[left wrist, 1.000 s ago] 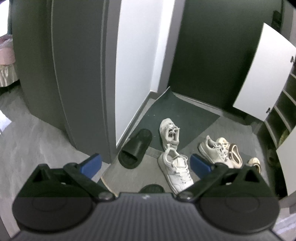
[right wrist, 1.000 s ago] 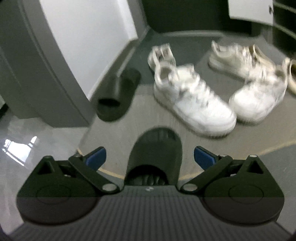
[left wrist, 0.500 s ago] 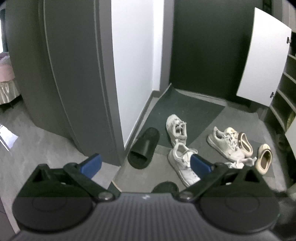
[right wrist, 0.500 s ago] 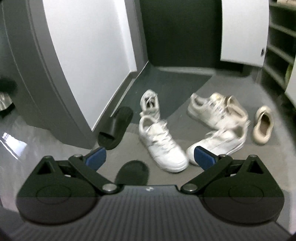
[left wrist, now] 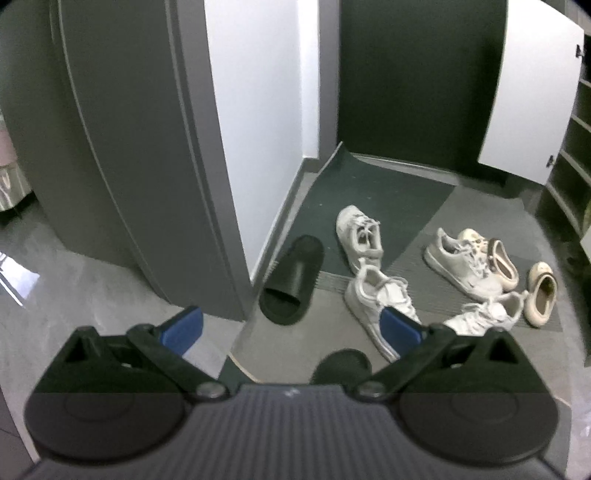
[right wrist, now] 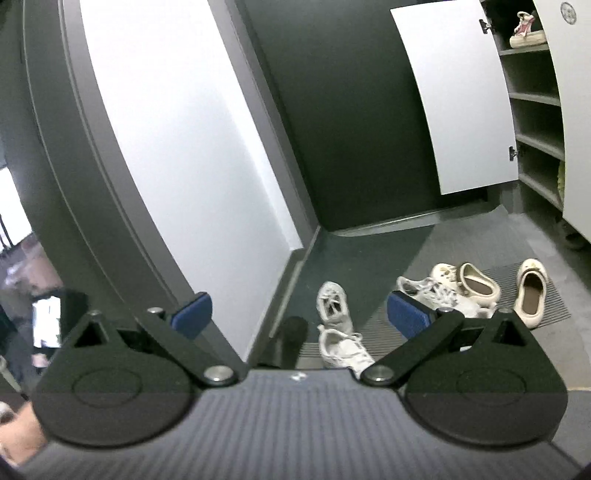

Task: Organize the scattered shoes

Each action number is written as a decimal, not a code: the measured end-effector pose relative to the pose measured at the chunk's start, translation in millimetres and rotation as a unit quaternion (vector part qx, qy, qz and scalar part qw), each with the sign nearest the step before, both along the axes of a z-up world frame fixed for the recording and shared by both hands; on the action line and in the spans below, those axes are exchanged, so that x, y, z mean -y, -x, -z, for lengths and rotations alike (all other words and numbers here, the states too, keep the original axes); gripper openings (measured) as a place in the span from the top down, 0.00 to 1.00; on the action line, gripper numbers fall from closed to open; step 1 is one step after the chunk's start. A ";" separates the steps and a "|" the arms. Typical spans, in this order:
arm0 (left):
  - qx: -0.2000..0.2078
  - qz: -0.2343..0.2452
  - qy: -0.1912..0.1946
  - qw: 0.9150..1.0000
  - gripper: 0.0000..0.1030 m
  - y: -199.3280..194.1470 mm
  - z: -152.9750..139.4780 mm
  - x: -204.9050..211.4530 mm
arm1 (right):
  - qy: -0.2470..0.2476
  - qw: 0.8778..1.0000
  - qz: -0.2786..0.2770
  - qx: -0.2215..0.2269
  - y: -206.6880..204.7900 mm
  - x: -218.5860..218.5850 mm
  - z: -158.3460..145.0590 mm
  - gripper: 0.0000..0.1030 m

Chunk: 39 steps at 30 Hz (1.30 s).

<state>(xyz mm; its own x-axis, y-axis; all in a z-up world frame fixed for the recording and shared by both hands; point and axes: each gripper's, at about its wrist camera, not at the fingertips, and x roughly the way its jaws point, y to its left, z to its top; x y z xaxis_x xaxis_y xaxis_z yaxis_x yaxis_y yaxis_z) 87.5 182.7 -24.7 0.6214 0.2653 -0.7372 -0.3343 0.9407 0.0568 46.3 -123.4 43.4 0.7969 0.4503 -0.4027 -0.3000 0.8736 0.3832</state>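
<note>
Closest to us are our 2 grippers. Our left gripper (left wrist: 291, 326) has its jaws spread wide, with nothing between them and nothing touching them. Our right gripper (right wrist: 299, 314) is the same: jaws wide apart, holding nothing. Both hang above the floor, well back from the shoes.

Just past the left gripper we see the toe of a black slide (left wrist: 341, 365), partly hidden by the gripper body. A bit farther lies the other black slide (left wrist: 293, 282), next to the wall corner. We think these are soft, bendy and light. The strap over the top looks like a good place to pinch.

Beside them is a white sneaker (left wrist: 380, 299), and behind it a second white sneaker (left wrist: 360, 234) on the dark green mat (left wrist: 369, 192). Sneakers are a little heavier, with a stiff bottom and a soft top. We would grab the heel edge or the side of the opening, not the loose laces.

To the right are 2 more white sneakers (left wrist: 458, 264) and 2 cream clogs (left wrist: 541, 291), some of them touching. The clogs look smooth, maybe slippery.

Farthest off, on the right, stands the open shoe cabinet (right wrist: 532, 99) with a white door (right wrist: 461, 96). 1 small shoe (right wrist: 526, 31) sits on a high shelf.
</note>
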 end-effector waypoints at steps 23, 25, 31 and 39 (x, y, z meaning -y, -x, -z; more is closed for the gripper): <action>-0.183 -0.034 0.280 0.942 0.00 -267.6 184.3 -102.4 | -0.182 0.968 0.040 -0.165 -36.1 46.1 55.1 0.00; -0.182 -0.070 0.350 0.916 0.00 -283.6 233.9 -124.7 | -0.202 0.956 0.060 -0.202 -41.4 49.6 68.2 0.00; -0.184 -0.168 0.411 0.877 0.00 -297.2 323.2 -165.9 | -0.216 0.920 0.151 -0.289 -72.8 59.1 110.3 0.00; -0.147 -0.269 0.427 0.851 0.00 -314.1 380.3 -192.0 | -0.189 0.929 0.124 -0.294 -125.5 36.5 123.0 0.00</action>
<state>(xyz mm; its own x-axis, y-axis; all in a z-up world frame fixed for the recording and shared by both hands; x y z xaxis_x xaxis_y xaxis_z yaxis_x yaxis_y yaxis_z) 401.6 374.7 -404.9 0.3341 -0.2575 -0.9067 -0.8187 0.3974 -0.4145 171.8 -159.9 -79.6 0.5874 0.4797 -0.6518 0.2504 0.6582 0.7100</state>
